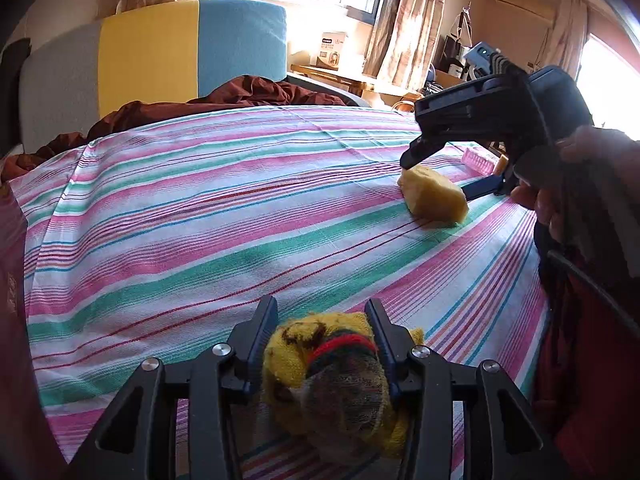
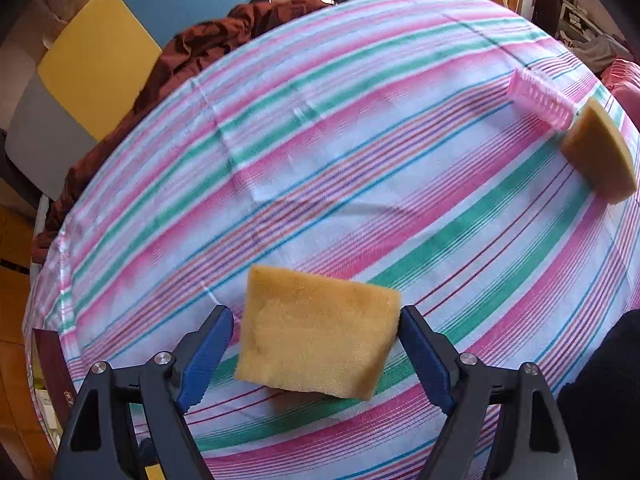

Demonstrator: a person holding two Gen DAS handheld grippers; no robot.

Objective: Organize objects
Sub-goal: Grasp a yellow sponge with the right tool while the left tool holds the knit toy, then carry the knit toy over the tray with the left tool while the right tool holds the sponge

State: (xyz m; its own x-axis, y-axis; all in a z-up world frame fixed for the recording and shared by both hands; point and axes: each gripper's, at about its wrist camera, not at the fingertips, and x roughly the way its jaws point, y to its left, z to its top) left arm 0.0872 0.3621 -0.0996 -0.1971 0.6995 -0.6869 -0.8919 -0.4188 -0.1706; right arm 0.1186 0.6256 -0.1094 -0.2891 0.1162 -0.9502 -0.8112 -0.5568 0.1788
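Observation:
My left gripper (image 1: 322,320) is shut on a yellow knitted glove (image 1: 332,372) with a red and dark cuff, low over the striped bedsheet (image 1: 200,220). My right gripper (image 2: 316,332) is open, its blue-padded fingers (image 2: 208,356) either side of a yellow sponge (image 2: 316,336); the right pad touches it, the left stands apart. In the left wrist view the right gripper (image 1: 448,176) straddles that sponge (image 1: 434,196) on the sheet. A pink ridged plastic piece (image 2: 540,100) and a tan wedge-shaped sponge (image 2: 600,152) lie at the far right.
A crumpled dark red blanket (image 1: 240,92) lies at the far side of the bed, before a grey, yellow and blue headboard (image 1: 148,56). A table with a box (image 1: 332,52) stands under the window. A person's hand (image 1: 580,184) holds the right gripper.

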